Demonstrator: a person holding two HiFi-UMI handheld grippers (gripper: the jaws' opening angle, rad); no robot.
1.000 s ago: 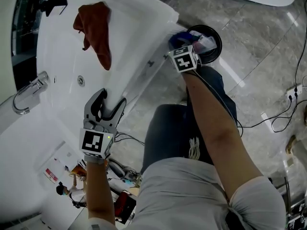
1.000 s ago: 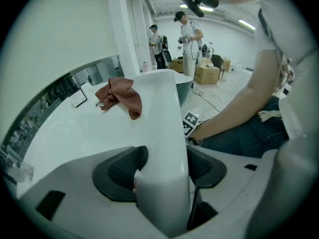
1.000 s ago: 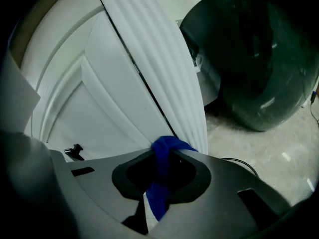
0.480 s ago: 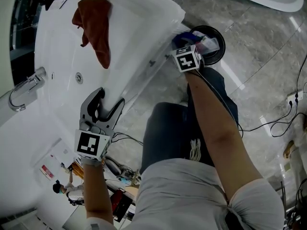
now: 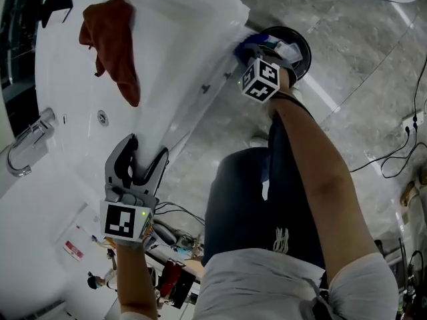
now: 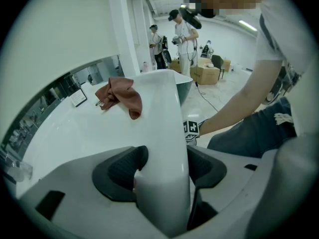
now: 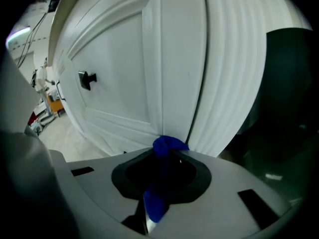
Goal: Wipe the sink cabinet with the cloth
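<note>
The right gripper (image 7: 163, 156) pinches the blue cloth (image 7: 168, 146) tight, its bunched tip touching the sink cabinet (image 7: 119, 68) at the door's edge. Above the sink cabinet, the left gripper (image 6: 162, 166) clamps the sink rim (image 6: 164, 108), with a rust-red rag (image 5: 110, 39) draped in the basin.

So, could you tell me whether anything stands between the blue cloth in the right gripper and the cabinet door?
Nothing visible does. The right gripper is shut on the blue cloth, whose bunched tip is close to the white cabinet door, by its right edge; the black knob sits well off to the side.
</note>
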